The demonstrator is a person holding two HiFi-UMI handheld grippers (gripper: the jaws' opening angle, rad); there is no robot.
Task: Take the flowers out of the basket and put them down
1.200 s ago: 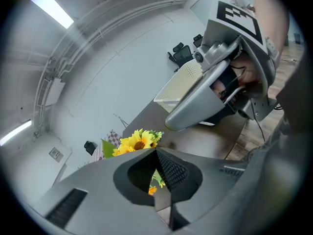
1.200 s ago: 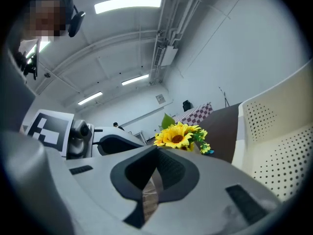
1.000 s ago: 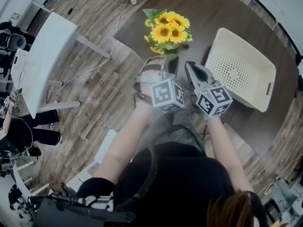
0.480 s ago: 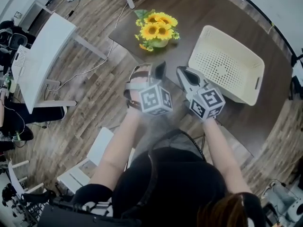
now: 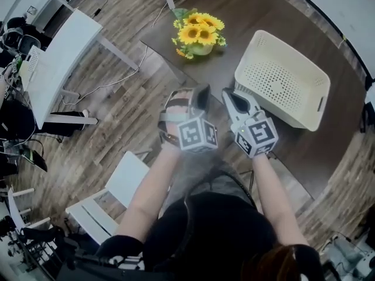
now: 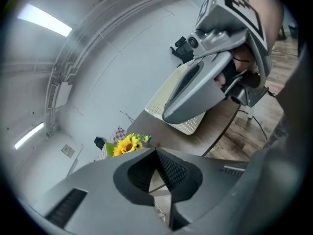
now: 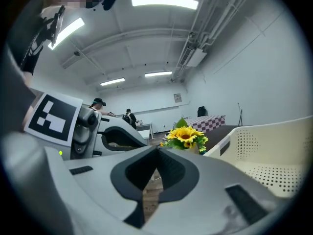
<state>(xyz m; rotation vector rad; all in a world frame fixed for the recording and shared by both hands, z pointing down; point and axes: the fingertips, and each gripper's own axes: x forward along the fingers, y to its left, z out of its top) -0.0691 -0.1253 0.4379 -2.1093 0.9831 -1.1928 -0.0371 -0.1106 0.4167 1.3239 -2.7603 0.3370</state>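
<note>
Both clenched shut with nothing between the jaws: left hand-held gripper [image 5: 201, 93] and right hand-held gripper [image 5: 229, 95] sit side by side at the dark desk's [image 5: 252, 10] near edge. Beyond the right one sits the cream perforated basket [image 5: 293, 51]. Farther left, the sunflower bouquet [image 5: 199, 33] stands on the desk, outside it.
</note>
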